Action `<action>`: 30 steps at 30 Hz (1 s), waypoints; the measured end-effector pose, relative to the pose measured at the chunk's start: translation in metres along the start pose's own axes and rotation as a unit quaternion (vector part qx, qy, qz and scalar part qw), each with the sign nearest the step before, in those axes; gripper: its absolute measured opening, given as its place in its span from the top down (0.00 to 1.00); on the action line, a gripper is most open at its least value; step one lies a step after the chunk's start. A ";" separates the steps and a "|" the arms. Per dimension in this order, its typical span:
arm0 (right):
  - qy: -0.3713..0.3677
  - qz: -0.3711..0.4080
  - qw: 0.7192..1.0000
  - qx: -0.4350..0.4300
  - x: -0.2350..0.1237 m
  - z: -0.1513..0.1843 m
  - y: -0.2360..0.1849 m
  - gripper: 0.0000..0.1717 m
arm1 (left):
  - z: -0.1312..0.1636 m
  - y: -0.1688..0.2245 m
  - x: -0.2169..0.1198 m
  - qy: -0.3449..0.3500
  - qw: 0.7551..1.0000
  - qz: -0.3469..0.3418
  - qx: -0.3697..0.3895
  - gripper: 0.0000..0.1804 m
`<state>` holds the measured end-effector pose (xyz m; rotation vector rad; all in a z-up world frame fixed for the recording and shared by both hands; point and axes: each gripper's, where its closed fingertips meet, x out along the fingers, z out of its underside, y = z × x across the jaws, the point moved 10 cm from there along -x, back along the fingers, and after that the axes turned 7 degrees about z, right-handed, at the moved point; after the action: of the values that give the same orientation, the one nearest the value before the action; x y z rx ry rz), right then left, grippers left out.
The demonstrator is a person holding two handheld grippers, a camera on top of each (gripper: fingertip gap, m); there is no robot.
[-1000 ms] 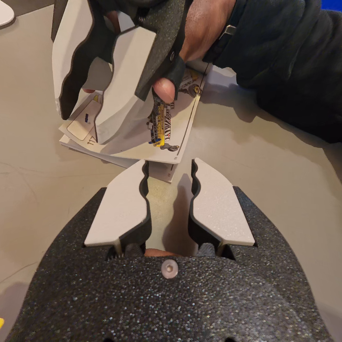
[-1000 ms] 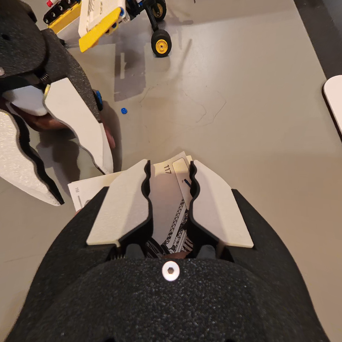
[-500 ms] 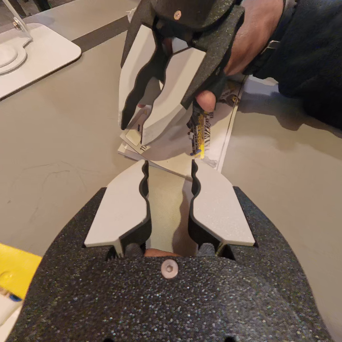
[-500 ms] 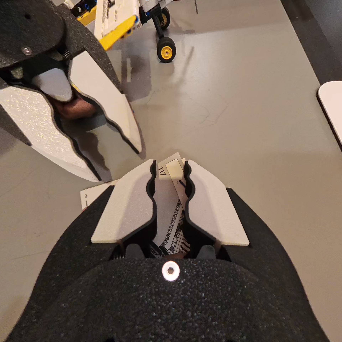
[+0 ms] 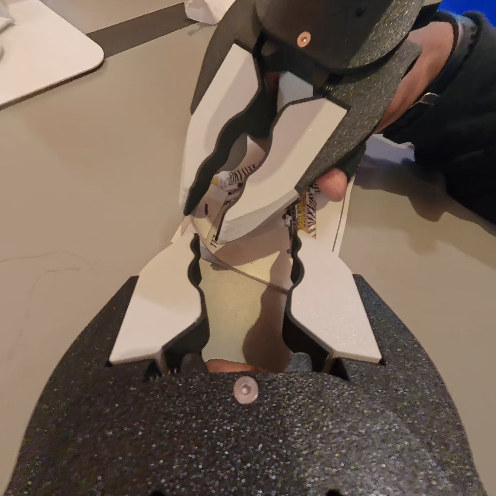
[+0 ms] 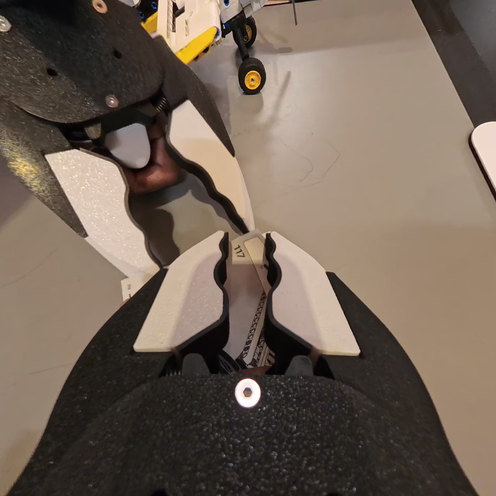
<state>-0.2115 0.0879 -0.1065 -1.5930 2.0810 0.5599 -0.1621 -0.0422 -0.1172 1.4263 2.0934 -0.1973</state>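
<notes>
2 claws: left claw (image 5: 245, 248) apart; right claw (image 6: 247, 243) pinching 1 booklet (image 6: 243, 271) pg.

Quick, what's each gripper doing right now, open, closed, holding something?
Left gripper: open, nothing between its fingers, tips at the edge of the booklet.
Right gripper: closed on a lifted booklet page.

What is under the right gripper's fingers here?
An open instruction booklet lies on the grey table beneath the right gripper; a page corner curls up between its fingers. The gripper body covers most of the booklet.
</notes>
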 end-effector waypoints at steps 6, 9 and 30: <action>0.002 0.036 0.999 -0.001 -0.006 -0.003 -0.004 0.84 | 0.000 0.000 0.001 -0.007 1.000 0.010 -0.002 0.62; -0.003 0.095 0.995 0.001 -0.016 -0.003 -0.006 0.82 | 0.000 0.001 0.002 -0.008 1.000 0.020 0.004 0.61; 0.017 0.228 0.968 0.100 -0.032 0.014 -0.049 0.73 | 0.000 0.016 0.000 0.012 0.996 0.081 0.040 0.61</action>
<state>-0.1548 0.1090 -0.1013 -1.0195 2.4553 0.4523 -0.1475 -0.0354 -0.1138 1.6450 1.9969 -0.2028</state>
